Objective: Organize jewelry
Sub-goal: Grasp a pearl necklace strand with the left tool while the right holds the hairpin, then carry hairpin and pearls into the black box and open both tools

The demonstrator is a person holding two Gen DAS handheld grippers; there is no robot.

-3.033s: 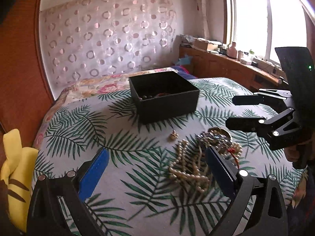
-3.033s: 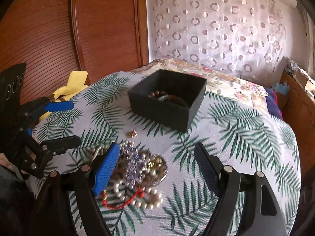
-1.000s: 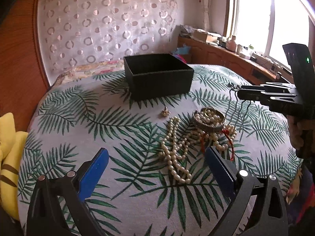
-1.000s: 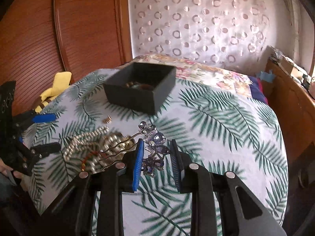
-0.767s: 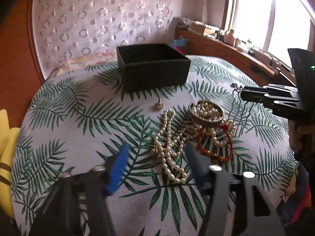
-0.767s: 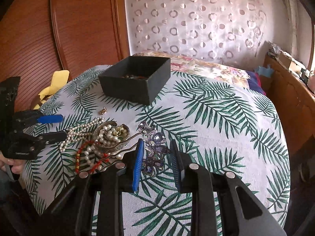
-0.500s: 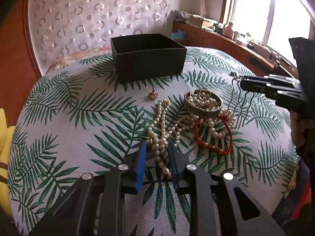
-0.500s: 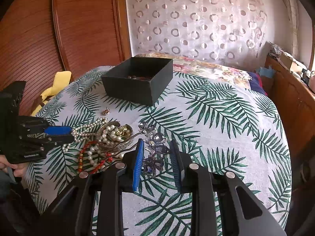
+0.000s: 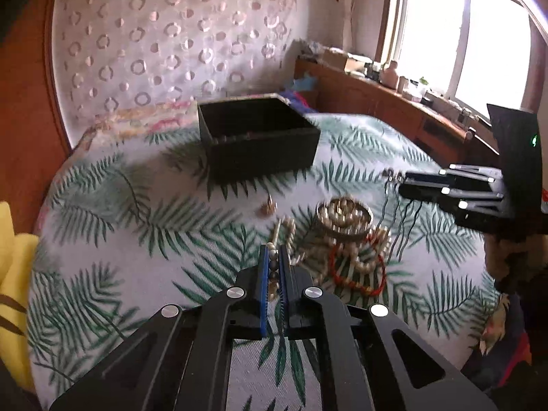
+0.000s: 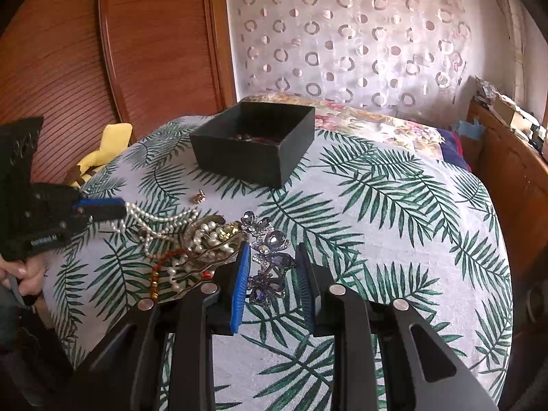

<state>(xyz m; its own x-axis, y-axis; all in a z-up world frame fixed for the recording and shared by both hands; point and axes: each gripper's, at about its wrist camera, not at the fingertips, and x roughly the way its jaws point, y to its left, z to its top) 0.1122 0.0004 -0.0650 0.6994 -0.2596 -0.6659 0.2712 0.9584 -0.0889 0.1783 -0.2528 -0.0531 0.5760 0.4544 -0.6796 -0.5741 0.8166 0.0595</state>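
- Left gripper point(image 9: 273, 263) is clamped on the pearls point(image 10: 161, 217), near side of the box point(image 10: 253, 145).
- Right gripper point(image 10: 272, 274) pinches the comb point(image 10: 270, 263), also short of the box.
- Risk: pearls tangled in the pile point(image 9: 346, 219) may drag it along.

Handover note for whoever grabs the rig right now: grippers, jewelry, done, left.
Left gripper: shut on the pearl necklace, which trails to the pile.
Right gripper: shut on the purple hair comb, prongs pointing left.
Black box: behind the pile, some beads already inside.
On the cloth: bangle with pearls, red bracelet, small gold charm.
Left: put both held pieces, then the rest, into the box.
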